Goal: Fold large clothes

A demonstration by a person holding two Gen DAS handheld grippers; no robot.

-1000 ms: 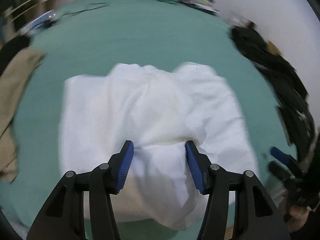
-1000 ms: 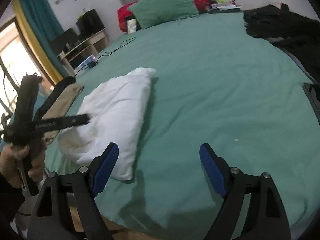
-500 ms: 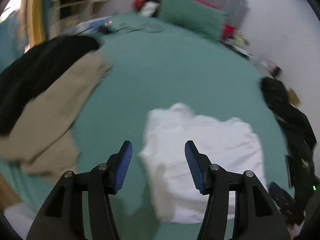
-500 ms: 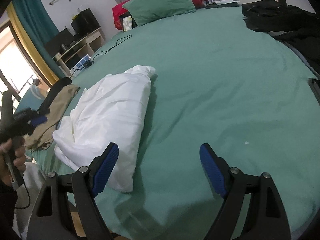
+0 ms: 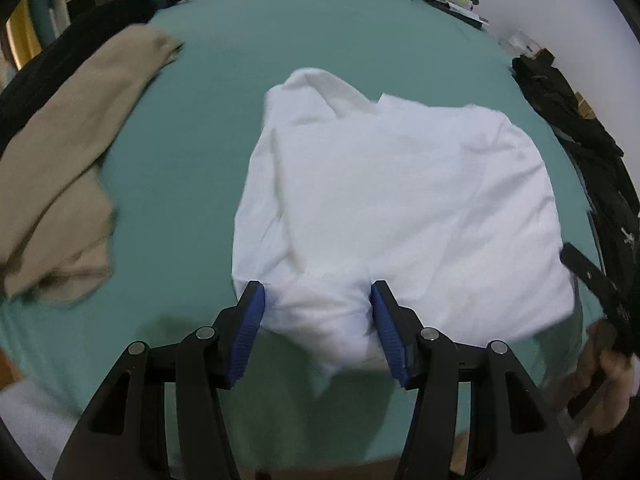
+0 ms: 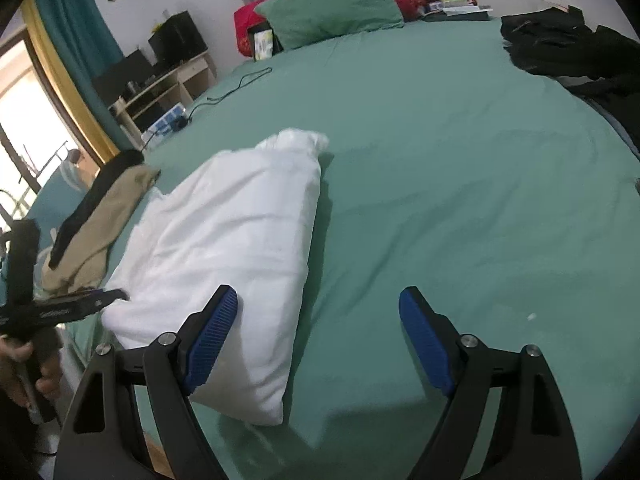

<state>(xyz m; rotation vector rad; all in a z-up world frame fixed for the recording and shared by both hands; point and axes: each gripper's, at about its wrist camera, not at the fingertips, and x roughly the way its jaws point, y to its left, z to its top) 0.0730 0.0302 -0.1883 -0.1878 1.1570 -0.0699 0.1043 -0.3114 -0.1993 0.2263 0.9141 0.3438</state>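
Left wrist view: our left gripper point(image 5: 316, 312) points down at the near edge of the white garment point(image 5: 400, 208). Jaws are partly apart, with a bunched near fold of the cloth seen between the blue pads point(image 5: 250, 322). We can't tell if the pads touch the cloth or hang above it. The garment lies folded roughly square on the green bed point(image 5: 192, 168), near the bed's near edge, with a lump at its far left corner. A tan garment point(image 5: 68, 168) lies to the left, apart from the white one, with dark cloth beyond it. Black clothes point(image 5: 580, 136) run along the right edge. A hand point(image 5: 612, 376) with the other tool shows at near right.

Right wrist view: our right gripper point(image 6: 318, 328) is wide open and holds nothing. Bare green sheet lies between its pads. The white garment point(image 6: 224, 248) sits left of it, partly behind the left pad. The left gripper point(image 6: 112, 294) hangs at the garment's near left corner. A green pillow point(image 6: 332, 4) is at the far end, black clothes point(image 6: 576, 52) at far right.
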